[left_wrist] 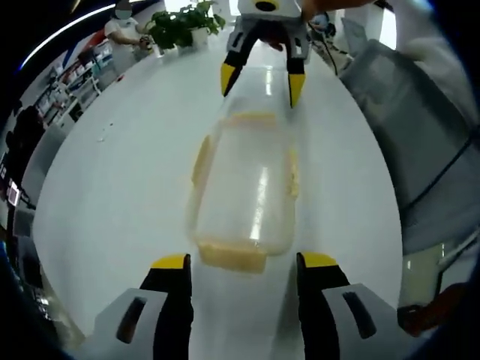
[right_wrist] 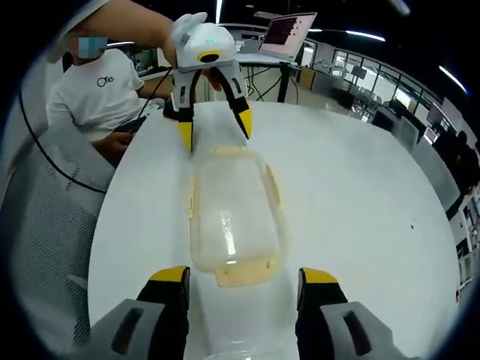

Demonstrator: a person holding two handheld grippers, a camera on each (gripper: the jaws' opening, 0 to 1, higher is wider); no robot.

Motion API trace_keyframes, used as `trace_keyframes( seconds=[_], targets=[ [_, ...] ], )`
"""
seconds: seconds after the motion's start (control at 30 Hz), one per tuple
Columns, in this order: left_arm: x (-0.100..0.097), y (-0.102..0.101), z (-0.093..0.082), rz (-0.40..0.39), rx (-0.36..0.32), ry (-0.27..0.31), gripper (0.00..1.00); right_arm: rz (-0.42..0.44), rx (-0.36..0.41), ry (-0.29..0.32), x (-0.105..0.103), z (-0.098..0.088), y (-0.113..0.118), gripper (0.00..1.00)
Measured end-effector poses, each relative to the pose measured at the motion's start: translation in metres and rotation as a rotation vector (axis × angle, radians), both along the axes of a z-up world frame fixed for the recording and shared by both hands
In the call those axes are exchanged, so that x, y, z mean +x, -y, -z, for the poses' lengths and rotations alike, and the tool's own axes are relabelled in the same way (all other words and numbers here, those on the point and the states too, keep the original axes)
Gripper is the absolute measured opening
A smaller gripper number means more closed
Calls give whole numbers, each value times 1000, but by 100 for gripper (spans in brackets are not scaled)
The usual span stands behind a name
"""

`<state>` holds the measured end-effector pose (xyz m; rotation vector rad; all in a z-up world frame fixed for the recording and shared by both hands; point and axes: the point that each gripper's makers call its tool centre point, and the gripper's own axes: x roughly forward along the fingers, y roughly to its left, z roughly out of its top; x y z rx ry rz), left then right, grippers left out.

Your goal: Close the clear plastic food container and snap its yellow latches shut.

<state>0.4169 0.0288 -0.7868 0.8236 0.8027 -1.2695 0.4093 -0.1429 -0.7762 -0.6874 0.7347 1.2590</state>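
A clear plastic container (left_wrist: 244,195) lies lengthwise on the white table (left_wrist: 112,195) with its lid on. Its yellow latches (left_wrist: 201,161) stick outward along the sides and at both ends. My left gripper (left_wrist: 245,262) is open at the near end, one jaw on each side of the end latch (left_wrist: 232,256). At the far end my right gripper (left_wrist: 262,81) hangs open just above the container. In the right gripper view the container (right_wrist: 232,214) runs away from my open right gripper (right_wrist: 244,274) to the open left gripper (right_wrist: 214,129). The near latch (right_wrist: 244,274) lies flat outward.
A person in a white T-shirt (right_wrist: 105,90) sits at the table's far left beside a grey mesh chair (right_wrist: 45,225). A laptop (right_wrist: 292,34) stands behind the table. A potted plant (left_wrist: 184,26) sits at the table's far end, and a grey chair (left_wrist: 405,112) stands to the right.
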Motion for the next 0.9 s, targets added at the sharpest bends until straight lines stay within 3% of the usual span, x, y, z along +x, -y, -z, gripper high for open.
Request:
trace_keyframes(
  seconds=[0.47,0.9],
  targets=[
    [4,0,8,35,19,-9,50,-7,-16,-7,4,7,-1,51],
    [6,-1,14,75,42,-17,45,-69,-61,4,1,17,0,49]
  ],
)
